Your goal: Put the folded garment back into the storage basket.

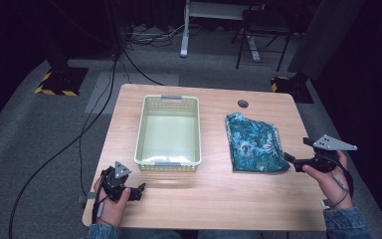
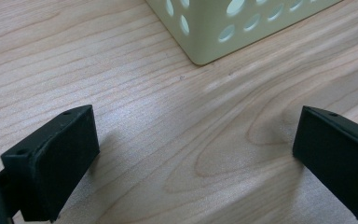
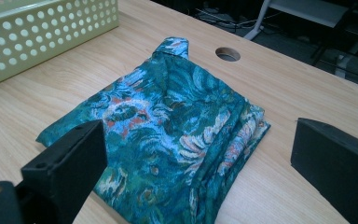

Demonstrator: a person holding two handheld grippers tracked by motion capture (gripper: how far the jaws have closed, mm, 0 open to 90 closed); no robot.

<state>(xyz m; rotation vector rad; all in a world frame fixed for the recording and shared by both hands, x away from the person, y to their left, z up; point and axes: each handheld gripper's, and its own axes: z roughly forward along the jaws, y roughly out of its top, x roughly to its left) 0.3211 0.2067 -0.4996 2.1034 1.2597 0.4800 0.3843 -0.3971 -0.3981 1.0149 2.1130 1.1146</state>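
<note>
At the near left corner of the wooden worktop [image 1: 214, 194], the left hand-held gripper [image 1: 138, 191] is resting with jaws apart, just short of a pale yellow perforated basket [image 1: 168, 130]. To the right, a folded teal floral cloth [image 1: 253, 143] is lying flat, while the right hand-held gripper [image 1: 291, 159], jaws spread wide, is pointing at its near edge.
</note>
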